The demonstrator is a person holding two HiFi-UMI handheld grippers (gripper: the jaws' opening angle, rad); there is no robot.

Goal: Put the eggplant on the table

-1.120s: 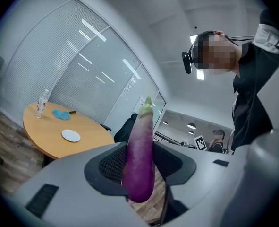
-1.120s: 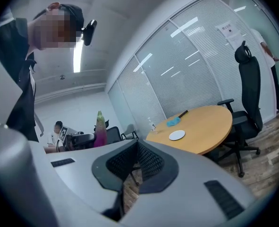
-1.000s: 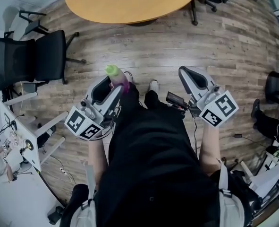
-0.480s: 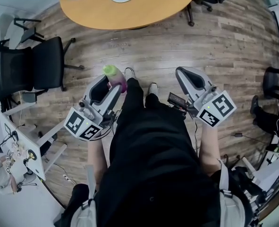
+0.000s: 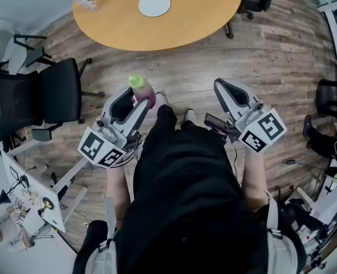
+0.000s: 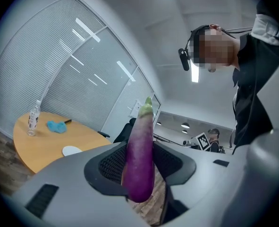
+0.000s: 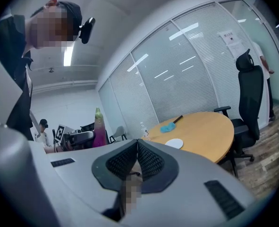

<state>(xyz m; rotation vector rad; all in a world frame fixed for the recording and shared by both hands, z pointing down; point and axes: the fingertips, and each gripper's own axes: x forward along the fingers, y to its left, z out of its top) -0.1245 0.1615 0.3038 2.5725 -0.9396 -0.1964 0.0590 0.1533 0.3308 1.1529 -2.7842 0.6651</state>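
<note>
**Fingers (image 6: 107, 165) clamped on eggplant, short of the table**

The eggplant (image 6: 140, 160) stood upright in the left gripper (image 5: 137, 99), green tip up. At its 3 o'clock, the right gripper (image 5: 228, 90) had its jaws pressed together, empty. At 12 o'clock, well apart, the round table (image 5: 202, 21) carried a white plate (image 5: 154, 4).

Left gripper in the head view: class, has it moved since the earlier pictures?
Yes. The left gripper, holding the eggplant, is closer to the round table.
</note>
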